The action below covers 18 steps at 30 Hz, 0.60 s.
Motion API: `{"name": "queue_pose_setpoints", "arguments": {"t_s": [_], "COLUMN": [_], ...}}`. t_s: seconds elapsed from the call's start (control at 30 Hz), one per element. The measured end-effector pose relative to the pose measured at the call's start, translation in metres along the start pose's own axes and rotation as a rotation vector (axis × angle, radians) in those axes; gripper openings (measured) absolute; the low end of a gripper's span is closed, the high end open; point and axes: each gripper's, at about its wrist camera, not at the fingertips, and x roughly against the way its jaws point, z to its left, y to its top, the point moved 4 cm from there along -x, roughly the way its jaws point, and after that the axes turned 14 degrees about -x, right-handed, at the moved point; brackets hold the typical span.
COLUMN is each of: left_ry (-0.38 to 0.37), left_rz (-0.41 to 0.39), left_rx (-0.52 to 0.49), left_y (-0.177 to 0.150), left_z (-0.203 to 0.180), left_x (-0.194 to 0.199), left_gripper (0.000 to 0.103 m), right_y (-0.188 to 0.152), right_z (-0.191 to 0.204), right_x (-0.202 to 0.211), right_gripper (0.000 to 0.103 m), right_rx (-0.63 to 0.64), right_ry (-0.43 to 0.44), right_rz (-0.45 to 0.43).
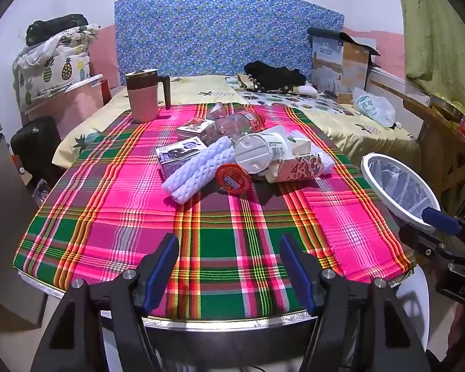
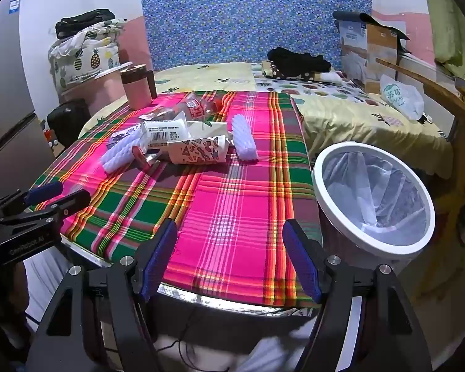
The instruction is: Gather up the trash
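Note:
A heap of trash lies mid-table on the plaid cloth: white foam netting (image 1: 195,170) (image 2: 121,152), a white cup (image 1: 257,152) (image 2: 167,135), a patterned paper cup (image 1: 300,167) (image 2: 198,152), a red lid (image 1: 234,179), a purple carton (image 1: 176,152), and a crushed clear bottle (image 1: 238,122) (image 2: 198,108). A second foam net (image 2: 245,139) lies to the right of the heap. A white bin (image 2: 375,195) (image 1: 400,186) with a plastic liner stands off the table's right edge. My left gripper (image 1: 229,248) and my right gripper (image 2: 229,232) hang open over the near edge, nothing between their fingers.
A pink jug with a brown lid (image 1: 145,96) (image 2: 138,88) stands at the table's far left. Behind the table is a bed (image 2: 356,114) with dark clothes, a cardboard box (image 1: 344,62) and a plastic bag (image 2: 403,96). A grey fridge (image 2: 6,108) stands at the left.

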Motion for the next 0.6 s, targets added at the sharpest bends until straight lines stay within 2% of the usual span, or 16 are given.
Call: {"name": "queue_pose_setpoints", "arguments": {"t_s": [0.6], "left_ry": [0.006], "left_rz": [0.000], "left_rx": [-0.006], "left_y": [-0.0002], "left_z": [-0.0016], "left_x": [0.0026], "left_gripper": [0.067], "right_y": [0.0014], "right_z": [-0.0027], "right_x": [0.0008], "right_gripper": [0.072], "right_rx": [0.001], "right_ry": [-0.001], "right_rz": [-0.003]}}
